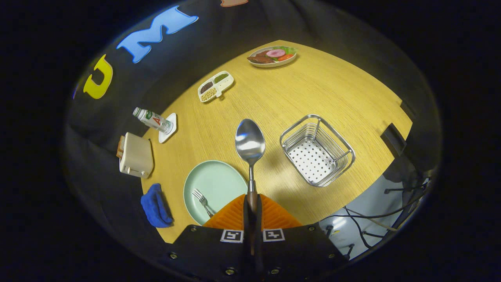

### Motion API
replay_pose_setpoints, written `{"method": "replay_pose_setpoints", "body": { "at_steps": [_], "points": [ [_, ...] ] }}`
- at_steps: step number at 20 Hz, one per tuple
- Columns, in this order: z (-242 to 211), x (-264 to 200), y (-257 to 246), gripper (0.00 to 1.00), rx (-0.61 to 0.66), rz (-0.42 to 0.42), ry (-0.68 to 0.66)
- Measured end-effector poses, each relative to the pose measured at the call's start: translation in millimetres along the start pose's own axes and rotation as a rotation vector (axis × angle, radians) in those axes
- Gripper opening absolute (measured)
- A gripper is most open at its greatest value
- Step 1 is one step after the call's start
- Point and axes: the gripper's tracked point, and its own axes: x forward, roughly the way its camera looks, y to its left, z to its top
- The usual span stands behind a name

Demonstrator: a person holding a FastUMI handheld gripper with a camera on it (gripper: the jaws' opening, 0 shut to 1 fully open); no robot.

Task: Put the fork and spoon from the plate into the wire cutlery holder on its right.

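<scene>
1. The gripper [252,213] had its fingers clenched on the spoon [250,145] by its handle, the bowl standing straight out at 12 o'clock from them, above the worktop [297,94].
2. The fork [202,200] lay on the pale green plate [215,184], at 10 o'clock from the fingers.
3. The wire cutlery holder [317,150] stood at 2 o'clock, right of the plate and apart from it.
4. A blue cloth [155,205] lay at the plate's 9 o'clock, a toaster [136,159] beyond it.
</scene>
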Motion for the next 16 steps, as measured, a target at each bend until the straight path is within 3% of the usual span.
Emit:
{"method": "replay_pose_setpoints", "body": {
  "at_steps": [7, 16],
  "points": [
    [7, -11, -11, 0.04, 0.148, -0.022, -0.036],
    [-12, -13, -27, 0.04, 0.314, -0.052, 0.042]
  ]
}}
